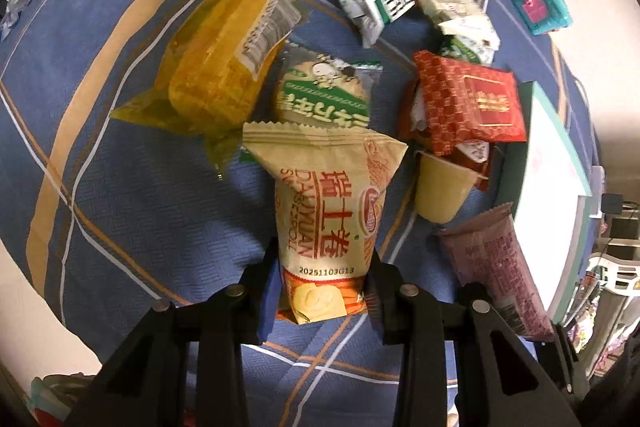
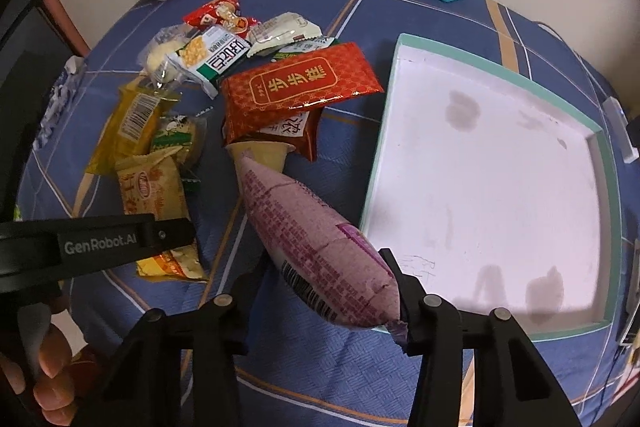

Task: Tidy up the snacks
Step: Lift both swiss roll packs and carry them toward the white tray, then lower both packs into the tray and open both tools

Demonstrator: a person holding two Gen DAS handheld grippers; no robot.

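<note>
Grippers clamp snacks: left gripper (image 1: pixel 324 291) a beige packet (image 1: pixel 326 203), right gripper (image 2: pixel 324 291) a purple packet (image 2: pixel 316 251) beside the tray rim (image 2: pixel 370 183).

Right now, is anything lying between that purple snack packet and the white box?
No. In the right wrist view, only bare blue cloth separates the purple packet from the white box.

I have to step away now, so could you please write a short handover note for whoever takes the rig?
Left gripper: shut on the beige Swiss roll packet.
Right gripper: shut on the purple snack packet.
Both packets are at the near edge of the snack pile on the blue tablecloth.
Done: nothing lies in the white tray yet.
Left: move both packets, then the pile's snacks, into the tray.
</note>
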